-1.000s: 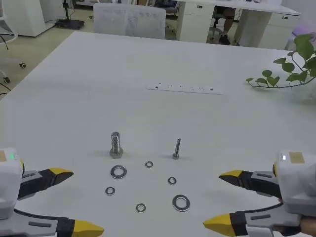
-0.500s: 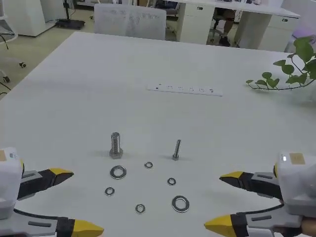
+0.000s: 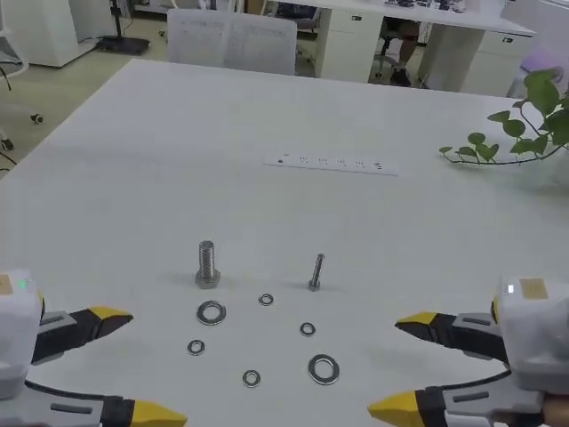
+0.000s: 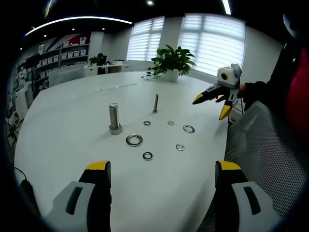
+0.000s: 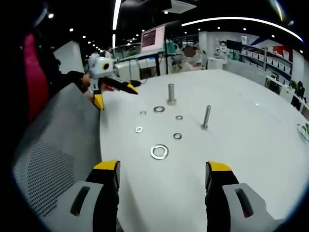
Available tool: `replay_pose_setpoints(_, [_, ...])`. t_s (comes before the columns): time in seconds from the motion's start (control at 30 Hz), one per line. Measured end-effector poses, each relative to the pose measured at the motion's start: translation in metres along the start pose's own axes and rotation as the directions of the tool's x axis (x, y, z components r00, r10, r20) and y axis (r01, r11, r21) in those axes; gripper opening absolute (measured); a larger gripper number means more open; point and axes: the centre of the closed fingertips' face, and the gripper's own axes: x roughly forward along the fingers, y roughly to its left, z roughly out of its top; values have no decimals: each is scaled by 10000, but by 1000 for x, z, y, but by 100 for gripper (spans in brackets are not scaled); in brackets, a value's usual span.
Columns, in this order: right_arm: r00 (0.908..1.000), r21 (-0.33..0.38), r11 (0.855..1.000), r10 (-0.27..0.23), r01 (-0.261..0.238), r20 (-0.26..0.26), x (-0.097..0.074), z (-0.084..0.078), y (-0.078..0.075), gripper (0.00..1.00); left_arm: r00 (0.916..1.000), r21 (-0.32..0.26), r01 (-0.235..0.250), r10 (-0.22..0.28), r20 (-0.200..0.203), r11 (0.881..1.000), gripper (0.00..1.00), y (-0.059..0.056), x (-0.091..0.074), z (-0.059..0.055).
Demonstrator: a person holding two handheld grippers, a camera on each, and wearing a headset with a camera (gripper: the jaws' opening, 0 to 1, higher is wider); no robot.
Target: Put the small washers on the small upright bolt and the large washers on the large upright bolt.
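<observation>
The large bolt point(image 3: 206, 265) and the thin small bolt point(image 3: 316, 271) stand upright side by side on the white table. In front of them lie two large washers point(image 3: 211, 312) point(image 3: 324, 368) and several small washers point(image 3: 266, 300), all flat and loose. My left gripper point(image 3: 147, 365) is open at the near left, short of the washers. On the near right my right gripper point(image 3: 387, 365) is open too, and nothing is between its fingers. In the left gripper view the large bolt point(image 4: 114, 118) stands beyond a large washer point(image 4: 134, 140). In the right gripper view a large washer point(image 5: 159, 151) lies nearest.
A white power strip point(image 3: 329, 163) lies across the table beyond the bolts. A leafy plant point(image 3: 524, 124) trails at the far right. A chair point(image 3: 231, 40) stands at the far edge. A grey mesh chair back point(image 5: 53, 145) is close behind the near edge.
The head view has shifted slightly. The bolts, the washers and both grippers hold their places.
</observation>
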Motion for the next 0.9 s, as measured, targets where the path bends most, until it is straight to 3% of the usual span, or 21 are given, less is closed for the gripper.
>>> replay_pose_setpoints(0.9, [9995,-189,9998,76,-82,-316,-1,-5,-3,72,9998,-19,-172,172,-27,9998,89,0,-2,-1])
